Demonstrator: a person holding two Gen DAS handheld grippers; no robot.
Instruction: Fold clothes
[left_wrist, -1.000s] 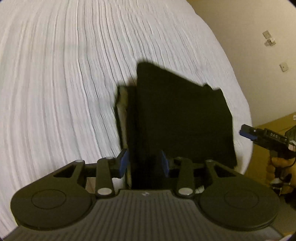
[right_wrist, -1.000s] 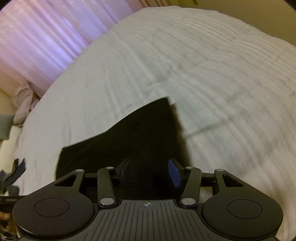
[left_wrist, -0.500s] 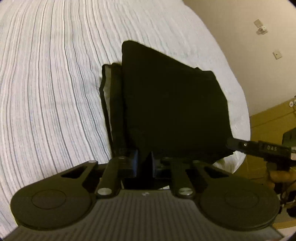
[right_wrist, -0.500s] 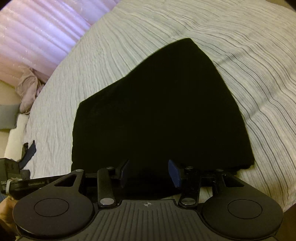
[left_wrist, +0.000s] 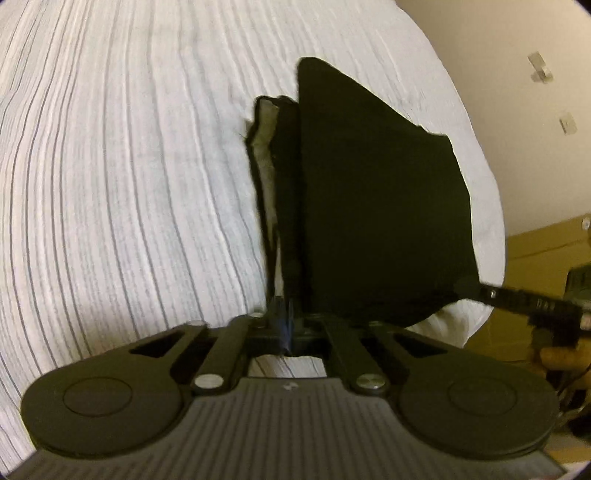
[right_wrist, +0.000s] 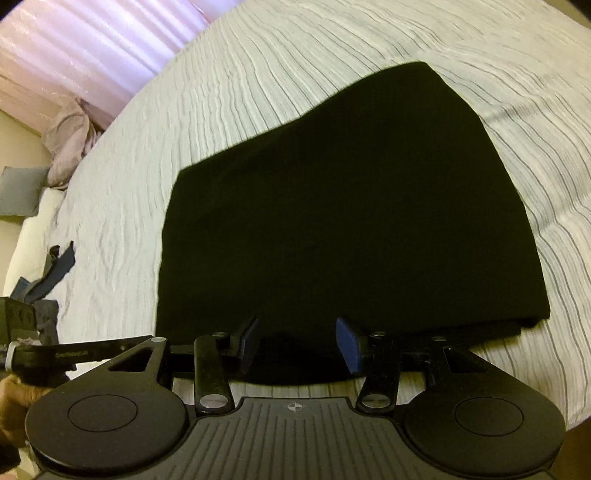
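Observation:
A folded black garment (left_wrist: 380, 206) lies on the striped white bed (left_wrist: 129, 184); a pale lining strip (left_wrist: 267, 147) shows along its left side. My left gripper (left_wrist: 286, 325) is shut on the garment's near left edge. In the right wrist view the garment (right_wrist: 347, 206) fills the middle. My right gripper (right_wrist: 299, 341) is open, its blue-padded fingers (right_wrist: 349, 345) over the garment's near edge, holding nothing. The right gripper also shows in the left wrist view (left_wrist: 524, 302) at the garment's right corner.
The bed's near edge drops off at the right of the left wrist view, with a wooden floor (left_wrist: 543, 254) and a wall beyond. In the right wrist view, pink curtains (right_wrist: 92, 44), crumpled pale cloth (right_wrist: 70, 144) and dark clothing (right_wrist: 51, 269) sit at the left.
My left gripper closed on the garment's near left edge. My right gripper moved in close to the garment's near edge and stayed open. Both views drew nearer the garment.

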